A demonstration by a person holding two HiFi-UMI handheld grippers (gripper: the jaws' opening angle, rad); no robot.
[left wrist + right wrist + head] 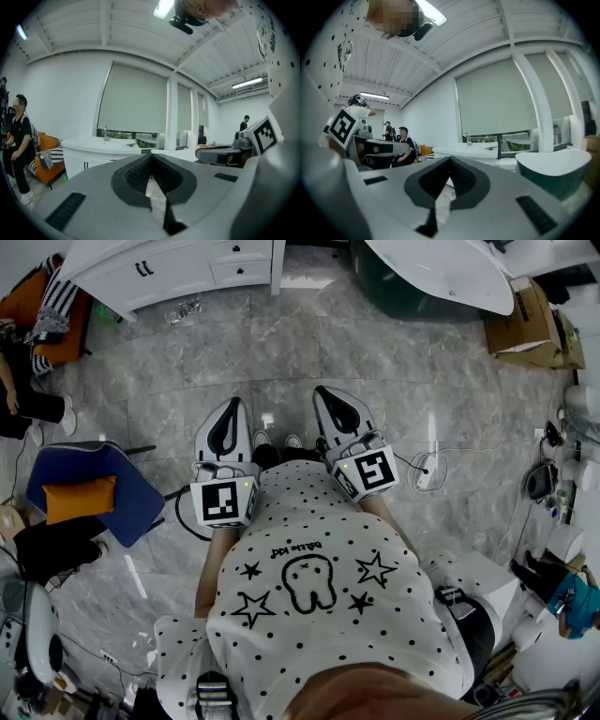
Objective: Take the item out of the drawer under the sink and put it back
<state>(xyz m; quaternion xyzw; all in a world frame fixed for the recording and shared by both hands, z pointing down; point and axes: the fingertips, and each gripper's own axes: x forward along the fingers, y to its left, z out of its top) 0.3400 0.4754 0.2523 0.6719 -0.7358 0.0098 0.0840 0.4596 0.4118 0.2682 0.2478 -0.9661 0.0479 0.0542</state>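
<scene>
The left claw [229, 409] and right claw [325, 396] are held clenched, empty, with open floor [281, 352] seen before the cabinet [169, 277] edge.

One short line of print is seen on the white dotted shirt [319, 615], above a tooth-shaped drawing, upside down in the head view. It appears to read "Billie Kid", though the letters are small. On the marker cubes [225, 503] only black-and-white square patterns are carried, no letters.
</scene>
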